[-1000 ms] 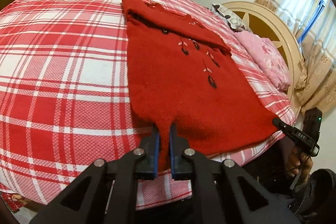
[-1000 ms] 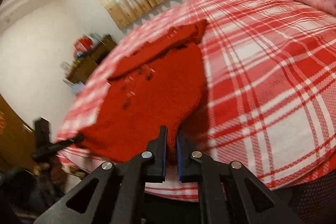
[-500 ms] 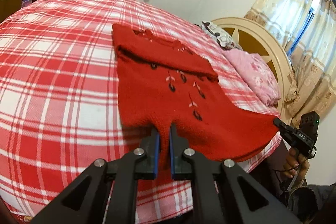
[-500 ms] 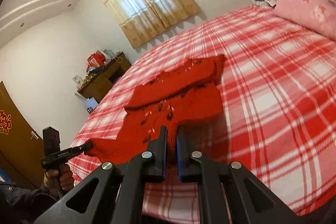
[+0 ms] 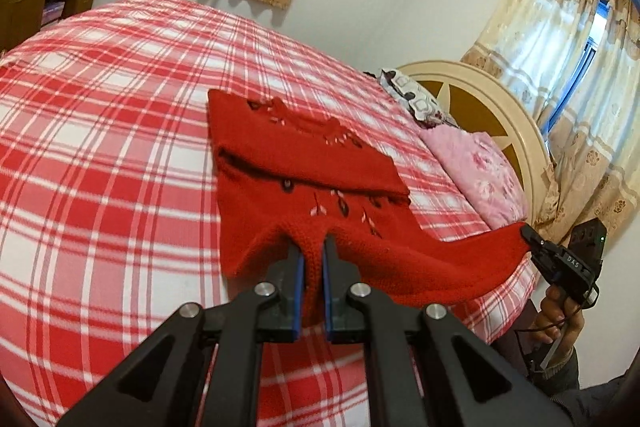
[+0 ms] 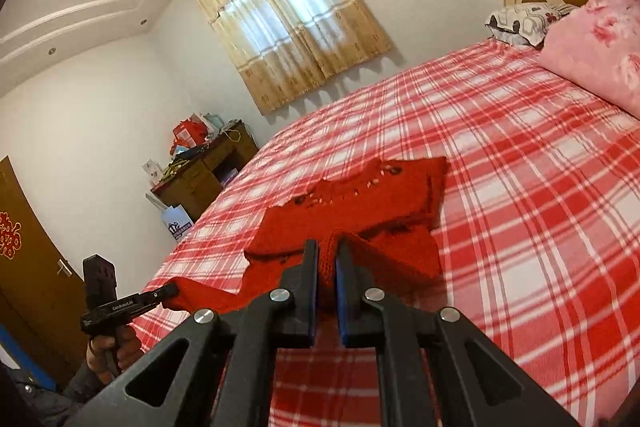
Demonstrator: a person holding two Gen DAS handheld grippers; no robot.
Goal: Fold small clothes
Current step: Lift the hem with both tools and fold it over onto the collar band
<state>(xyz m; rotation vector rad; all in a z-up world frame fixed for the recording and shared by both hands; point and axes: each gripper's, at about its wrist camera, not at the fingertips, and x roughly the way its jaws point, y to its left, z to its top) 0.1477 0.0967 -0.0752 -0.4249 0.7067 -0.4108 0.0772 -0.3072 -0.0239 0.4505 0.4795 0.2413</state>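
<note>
The red knitted sweater (image 5: 304,163) lies on the plaid bed (image 5: 100,155), its far part already doubled over into a band across the chest, while its near hem is off the bedcover. The left gripper (image 5: 312,247) has its fingers clamped on 1 corner of that hem, and the right gripper (image 6: 326,251) has its fingers pinched shut on the other corner, with red knit bunched between the blue pads in both wrist views. Compared with a second ago, when the hem sat low at the near edge of the bed and the cloth lay almost flat, both grippers have risen and moved toward the far part; the hem now hangs between them as a sagging strip, and more of the room shows above the bed. Each view catches the other gripper at the end of the stretched hem, with a hand (image 5: 560,311) wrapped round its handle. This looks like the start of the bottom-to-top fold: the lower half is being carried up and forward to be laid over the folded band. The next move probably calls for keeping both corners level, so that the hem lands straight and the edges line up. A pink pillow (image 5: 480,167) and the headboard (image 5: 492,107) stay well clear of the work.
</note>
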